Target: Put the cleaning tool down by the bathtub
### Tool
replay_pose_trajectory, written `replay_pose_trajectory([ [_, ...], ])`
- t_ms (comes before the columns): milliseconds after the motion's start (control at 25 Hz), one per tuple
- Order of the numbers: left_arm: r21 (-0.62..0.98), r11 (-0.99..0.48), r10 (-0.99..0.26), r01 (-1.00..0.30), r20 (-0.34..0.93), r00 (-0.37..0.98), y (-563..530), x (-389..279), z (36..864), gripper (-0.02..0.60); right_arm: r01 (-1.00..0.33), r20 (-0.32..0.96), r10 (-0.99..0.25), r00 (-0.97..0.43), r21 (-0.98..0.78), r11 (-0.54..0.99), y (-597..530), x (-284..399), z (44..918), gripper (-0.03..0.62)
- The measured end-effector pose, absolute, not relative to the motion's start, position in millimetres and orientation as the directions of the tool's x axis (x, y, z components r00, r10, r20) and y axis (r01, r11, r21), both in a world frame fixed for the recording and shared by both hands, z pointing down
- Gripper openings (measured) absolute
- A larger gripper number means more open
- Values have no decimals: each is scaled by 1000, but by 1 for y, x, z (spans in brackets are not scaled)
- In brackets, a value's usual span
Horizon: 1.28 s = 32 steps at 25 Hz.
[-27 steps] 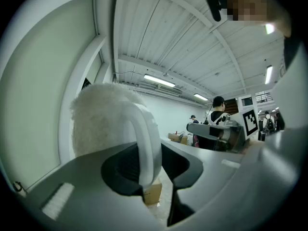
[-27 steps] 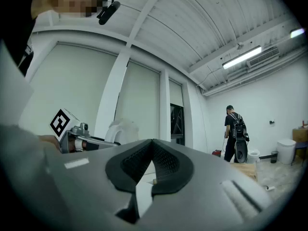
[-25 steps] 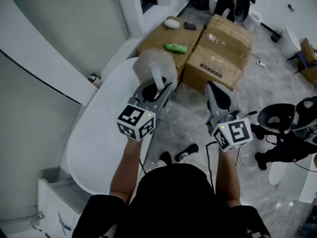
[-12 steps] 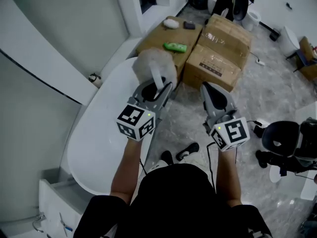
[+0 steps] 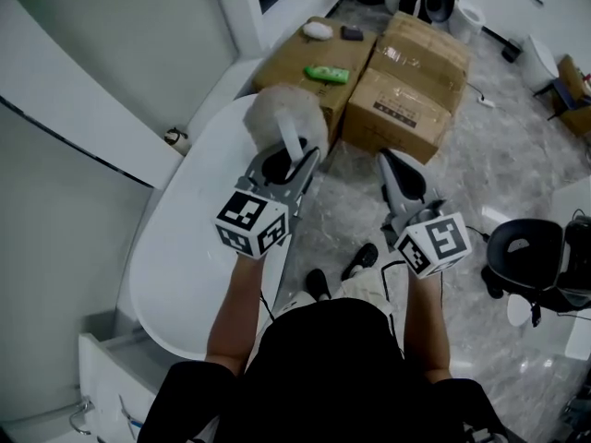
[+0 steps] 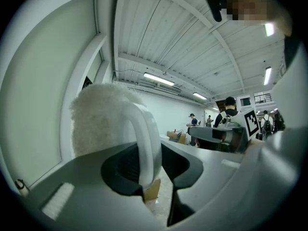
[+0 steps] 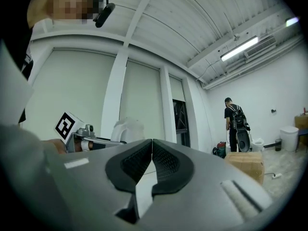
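Left gripper (image 5: 297,158) clamps the cleaning tool (image 5: 284,118) by its white handle, fluffy head just ahead of the jaws above the bathtub (image 5: 180,238) rim, presumably for lowering; right gripper (image 5: 395,161), alongside, pinched together, empty.

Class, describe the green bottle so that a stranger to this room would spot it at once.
Start at the white bathtub. Just past its far end, the nearest cardboard box has three small things on top. The green bottle lies nearest the tub and is the only green one; its neighbours are a white lump and a dark item.
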State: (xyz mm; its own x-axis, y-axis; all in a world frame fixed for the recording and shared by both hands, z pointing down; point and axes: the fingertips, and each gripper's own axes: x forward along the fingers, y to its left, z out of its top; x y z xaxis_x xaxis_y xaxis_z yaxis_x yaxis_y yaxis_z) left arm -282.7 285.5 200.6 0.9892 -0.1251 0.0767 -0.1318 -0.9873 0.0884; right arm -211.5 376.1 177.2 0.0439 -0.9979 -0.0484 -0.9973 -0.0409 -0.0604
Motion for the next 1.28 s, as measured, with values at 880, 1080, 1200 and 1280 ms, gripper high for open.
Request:
replay_pose_trajectory([
  [880, 102, -971, -205, -215, 107, 973, 203, -227, 211, 95, -994, -34, -999, -5, -108, 9, 288, -137, 188, 9],
  [1080, 106, -969, -209, -221, 116, 971, 178, -185, 206, 95, -995, -36, -999, -11, -100, 15, 263, -95, 178, 9],
  [1200, 95, -969, -217, -228, 113, 970, 169, -158, 200, 95, -995, -42, -999, -13, -98, 17, 255, -68, 175, 9],
  [1280, 86, -968, -224, -234, 113, 968, 164, -142, 197, 95, -994, -45, -999, -16, -104, 21, 249, -49, 174, 9],
])
